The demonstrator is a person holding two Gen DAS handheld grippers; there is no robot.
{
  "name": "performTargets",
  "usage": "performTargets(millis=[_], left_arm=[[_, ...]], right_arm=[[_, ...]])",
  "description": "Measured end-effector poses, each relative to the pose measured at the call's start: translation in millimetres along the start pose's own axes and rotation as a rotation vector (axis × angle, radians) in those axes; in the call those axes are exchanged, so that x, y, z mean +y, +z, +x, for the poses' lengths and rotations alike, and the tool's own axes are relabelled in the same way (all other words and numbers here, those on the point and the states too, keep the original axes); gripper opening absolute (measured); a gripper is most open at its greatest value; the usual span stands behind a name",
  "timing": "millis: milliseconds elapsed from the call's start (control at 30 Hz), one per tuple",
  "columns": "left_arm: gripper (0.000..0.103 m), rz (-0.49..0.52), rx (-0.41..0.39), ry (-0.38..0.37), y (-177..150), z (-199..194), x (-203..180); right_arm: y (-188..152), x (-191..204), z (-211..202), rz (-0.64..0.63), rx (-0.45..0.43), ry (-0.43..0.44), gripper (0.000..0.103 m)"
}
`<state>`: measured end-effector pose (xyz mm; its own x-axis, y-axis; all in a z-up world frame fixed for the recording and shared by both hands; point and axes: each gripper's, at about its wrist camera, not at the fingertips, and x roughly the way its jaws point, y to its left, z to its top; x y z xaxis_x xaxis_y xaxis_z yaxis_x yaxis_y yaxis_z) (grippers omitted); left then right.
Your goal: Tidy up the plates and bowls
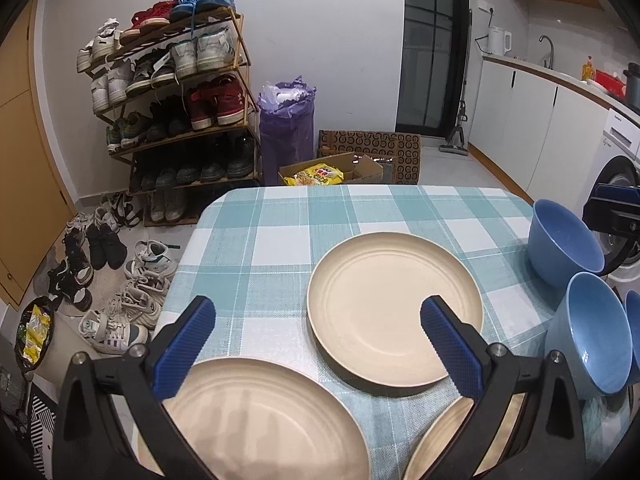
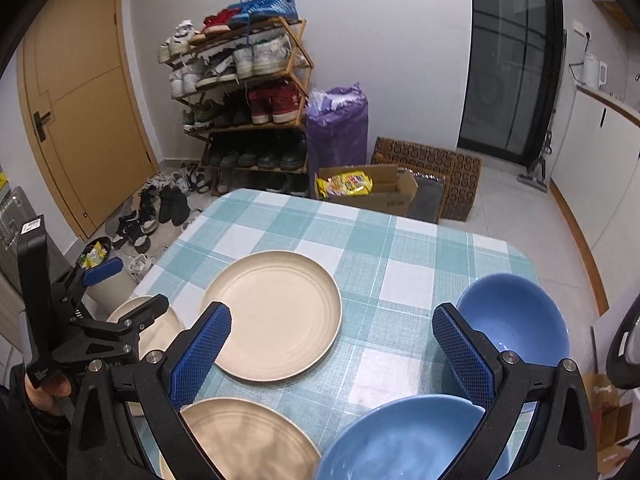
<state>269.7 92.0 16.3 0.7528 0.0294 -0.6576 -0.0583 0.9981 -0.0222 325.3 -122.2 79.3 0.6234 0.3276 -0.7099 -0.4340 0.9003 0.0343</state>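
Far plate (image 1: 394,308) mid-tablecloth (image 1: 280,240); two plates nearer, blue bowls (image 2: 516,316) right of it. Left gripper (image 1: 316,344), right gripper (image 2: 332,348): jaws spread, empty. Plates look light, stiff, slick; pinch rim.

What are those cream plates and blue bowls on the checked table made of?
The round cream plates look like matte plastic or wheat-straw composite: dull, with faint moulded rings and no sharp glints. The deep blue bowls seem similar, though slightly glossier, with soft highlights inside. The teal-and-white checked tablecloth shows a woven texture, probably fabric or textured vinyl.
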Motion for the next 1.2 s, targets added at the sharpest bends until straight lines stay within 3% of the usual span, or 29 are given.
performTargets(millis=[1200], left_arm=[[0.101,-0.009,0.200,-0.002,-15.6,89.8,7.2]], right_arm=[[-3.1,-11.8,154.2,0.085,0.373,-0.027,0.101]])
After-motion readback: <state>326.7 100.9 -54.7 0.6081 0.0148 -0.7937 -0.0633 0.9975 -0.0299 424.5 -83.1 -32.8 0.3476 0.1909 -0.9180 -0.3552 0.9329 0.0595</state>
